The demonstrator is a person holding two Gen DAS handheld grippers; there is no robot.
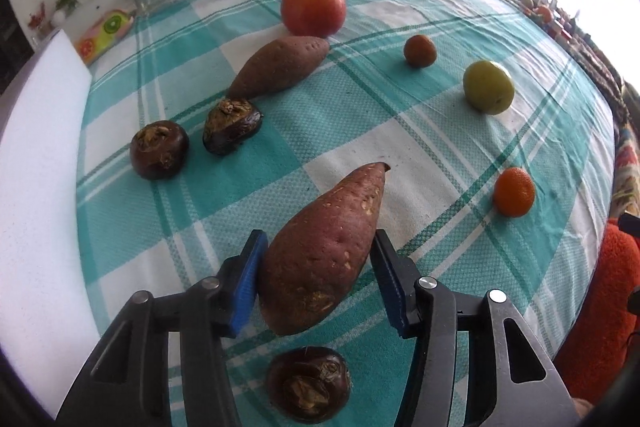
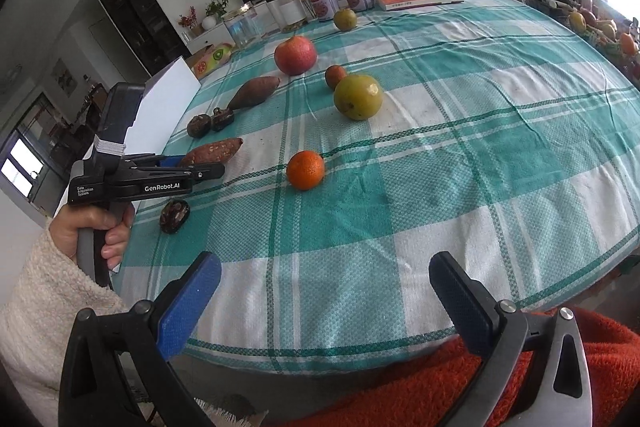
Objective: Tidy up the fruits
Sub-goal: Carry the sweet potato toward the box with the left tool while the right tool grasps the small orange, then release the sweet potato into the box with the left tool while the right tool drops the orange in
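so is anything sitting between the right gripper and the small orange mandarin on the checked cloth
Nothing visible does. The right gripper hangs open over the near table edge, and only bare teal-and-white checked tablecloth lies between it and the small orange mandarin. The dark round water chestnut sits off to the left.

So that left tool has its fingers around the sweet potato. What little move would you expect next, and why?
Probably a short carry toward the other sweet potato farther up the cloth. The left tool grips the near sweet potato between its blue pads, seemingly raised off the checked tablecloth, and like items already sit in a line there. The right tool is open and holds nothing.
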